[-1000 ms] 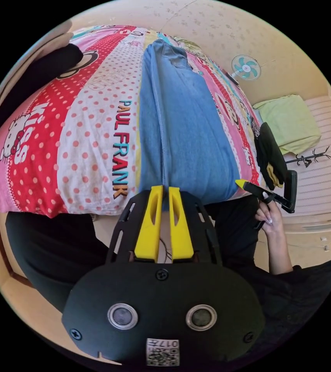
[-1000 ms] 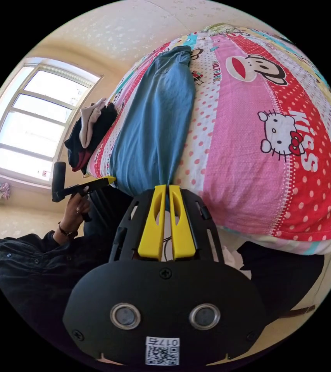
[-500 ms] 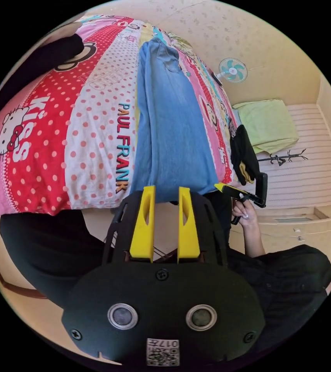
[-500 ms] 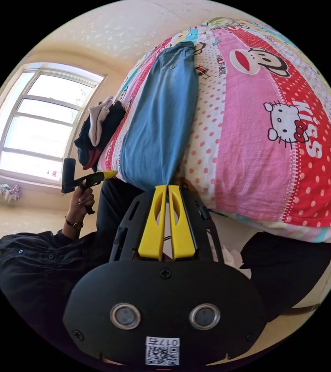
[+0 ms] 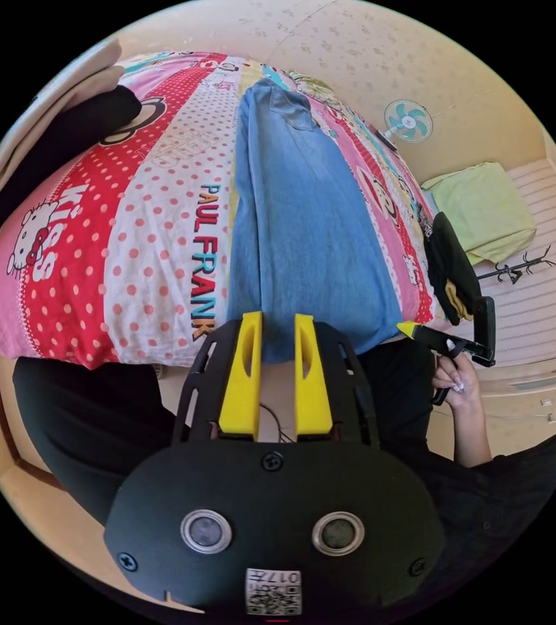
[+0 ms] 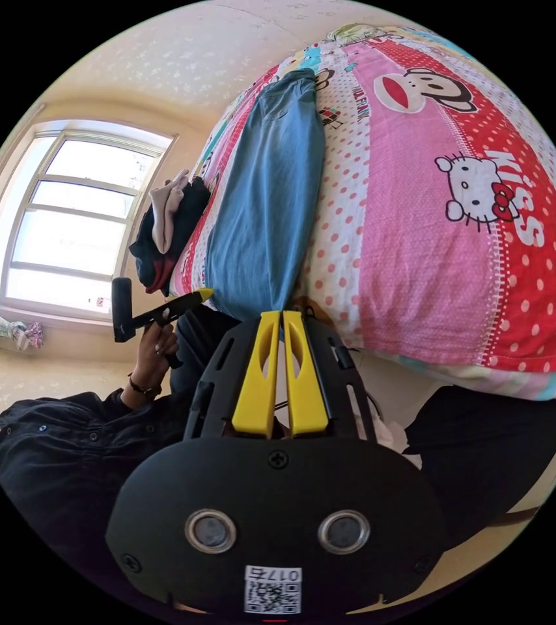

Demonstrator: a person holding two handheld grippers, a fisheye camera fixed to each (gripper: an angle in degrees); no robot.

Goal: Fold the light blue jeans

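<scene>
Released now, light blue jeans (image 5: pixel 304 215) flat, lengthwise.

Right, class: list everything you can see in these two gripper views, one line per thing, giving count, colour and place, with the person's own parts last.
Light blue jeans: one, light blue, laid lengthwise on the bed, hem at the near edge.
Bedspread: one, pink, red and white dotted, cartoon prints, covering the bed.
Clothes pile: one, dark and cream, at the bed's window-side edge.
Fan: one, teal blades, by the wall.
Green cloth: one, light green, beyond the bed.
Coat rack: one, black, near the cloth.
Window: one, white frame, bright.
Left gripper: yellow jaws apart, at the hem.
Right gripper: yellow jaws nearly together at the hem.
Person's hand: holding the right gripper's handle.
</scene>
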